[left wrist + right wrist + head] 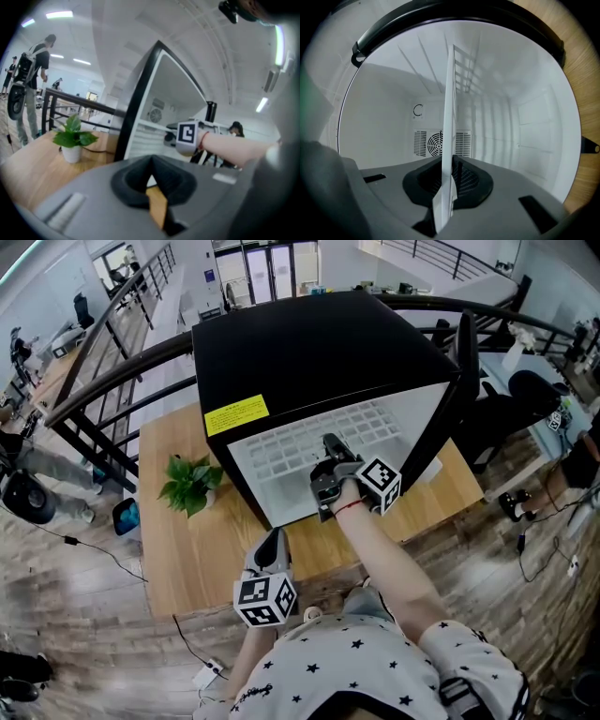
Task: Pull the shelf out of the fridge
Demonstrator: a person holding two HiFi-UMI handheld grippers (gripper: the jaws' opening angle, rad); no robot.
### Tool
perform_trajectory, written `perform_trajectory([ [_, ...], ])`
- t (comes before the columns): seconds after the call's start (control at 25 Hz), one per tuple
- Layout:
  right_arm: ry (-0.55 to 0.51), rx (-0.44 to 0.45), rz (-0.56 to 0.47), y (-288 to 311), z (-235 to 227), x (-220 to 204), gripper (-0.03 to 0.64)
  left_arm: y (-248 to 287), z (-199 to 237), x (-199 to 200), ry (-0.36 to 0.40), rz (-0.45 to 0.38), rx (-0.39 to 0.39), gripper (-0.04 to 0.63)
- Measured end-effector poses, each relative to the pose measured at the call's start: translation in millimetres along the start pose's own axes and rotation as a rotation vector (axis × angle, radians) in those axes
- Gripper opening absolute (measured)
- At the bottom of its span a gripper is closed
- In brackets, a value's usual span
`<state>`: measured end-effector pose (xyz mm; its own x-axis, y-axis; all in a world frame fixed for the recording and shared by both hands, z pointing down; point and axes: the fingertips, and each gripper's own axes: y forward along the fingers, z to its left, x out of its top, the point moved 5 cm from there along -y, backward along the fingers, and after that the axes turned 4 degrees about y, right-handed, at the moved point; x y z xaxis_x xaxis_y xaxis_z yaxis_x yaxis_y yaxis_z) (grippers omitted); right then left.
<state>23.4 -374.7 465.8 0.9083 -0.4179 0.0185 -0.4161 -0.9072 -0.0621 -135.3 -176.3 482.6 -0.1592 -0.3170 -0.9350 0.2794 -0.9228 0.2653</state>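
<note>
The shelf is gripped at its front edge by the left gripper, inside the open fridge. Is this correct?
Not quite. It is the right gripper that grips the shelf at its front edge, inside the open fridge. The right gripper view shows its jaws shut on the edge.

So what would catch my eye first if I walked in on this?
Most likely the big black fridge standing open on the wooden table, its white inside facing the person. At its mouth, the right gripper is clamped on the front edge of the white grid shelf. A small potted plant stands on the table, left of the fridge in the head view.
</note>
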Motion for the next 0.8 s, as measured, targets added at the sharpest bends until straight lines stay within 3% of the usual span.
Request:
perform_trajectory([
  [0.8, 0.037, -0.001, 0.001, -15.8, 2.2, -2.0, 0.038, -14.5, -6.4, 0.0, 0.003, -0.005, 0.006, 0.006],
])
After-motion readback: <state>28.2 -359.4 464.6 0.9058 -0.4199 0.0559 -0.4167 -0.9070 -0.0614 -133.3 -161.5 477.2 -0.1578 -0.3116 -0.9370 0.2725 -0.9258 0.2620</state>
